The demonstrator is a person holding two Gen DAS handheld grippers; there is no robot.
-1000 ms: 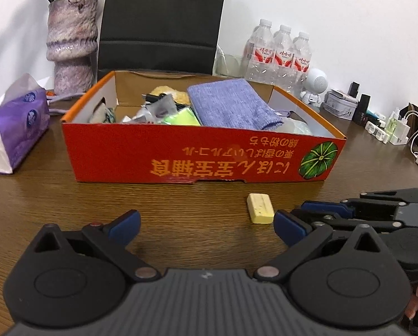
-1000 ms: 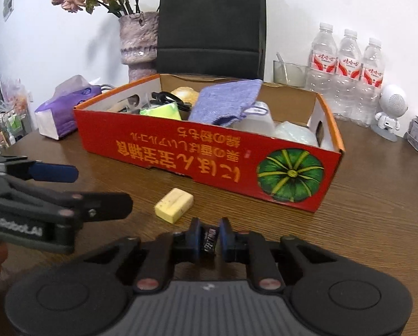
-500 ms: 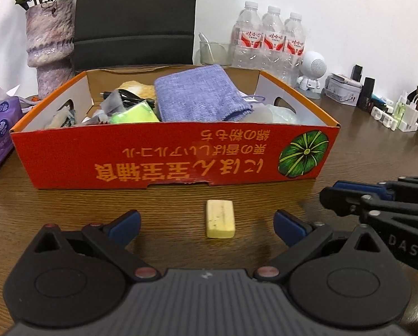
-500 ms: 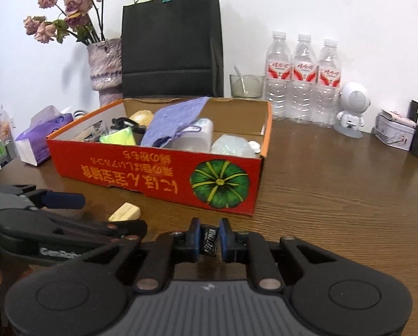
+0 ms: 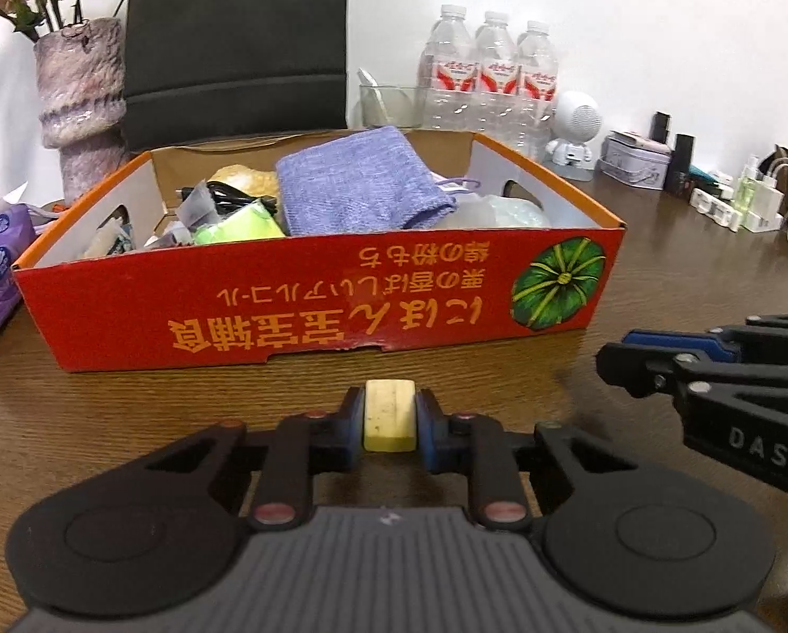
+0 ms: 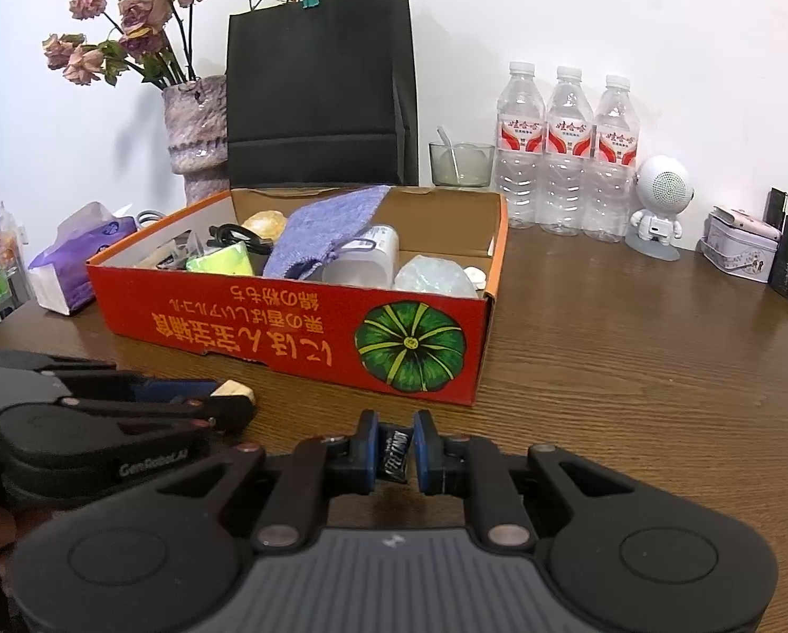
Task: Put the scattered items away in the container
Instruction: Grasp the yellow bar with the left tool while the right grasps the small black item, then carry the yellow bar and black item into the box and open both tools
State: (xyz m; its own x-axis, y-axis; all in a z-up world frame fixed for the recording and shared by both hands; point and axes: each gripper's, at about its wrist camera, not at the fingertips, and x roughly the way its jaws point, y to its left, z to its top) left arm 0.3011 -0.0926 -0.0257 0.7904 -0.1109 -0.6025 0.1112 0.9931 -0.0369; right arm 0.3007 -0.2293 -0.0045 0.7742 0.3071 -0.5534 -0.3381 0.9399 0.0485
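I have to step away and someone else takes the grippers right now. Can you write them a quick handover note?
Left gripper: jaws have just closed on the yellow eraser, on the table before the red box.
Right gripper: shut on a small dark item, too small to identify.
Done: cloth and other bits already in the box.
Left: lift both items and drop them in.

Pale yellow block (image 5: 388, 416) on table, before full red box (image 5: 309, 311)

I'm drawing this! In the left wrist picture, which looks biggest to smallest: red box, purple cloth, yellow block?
1. red box
2. purple cloth
3. yellow block, though it sits nearest the camera, so it looks bigger than it really is.
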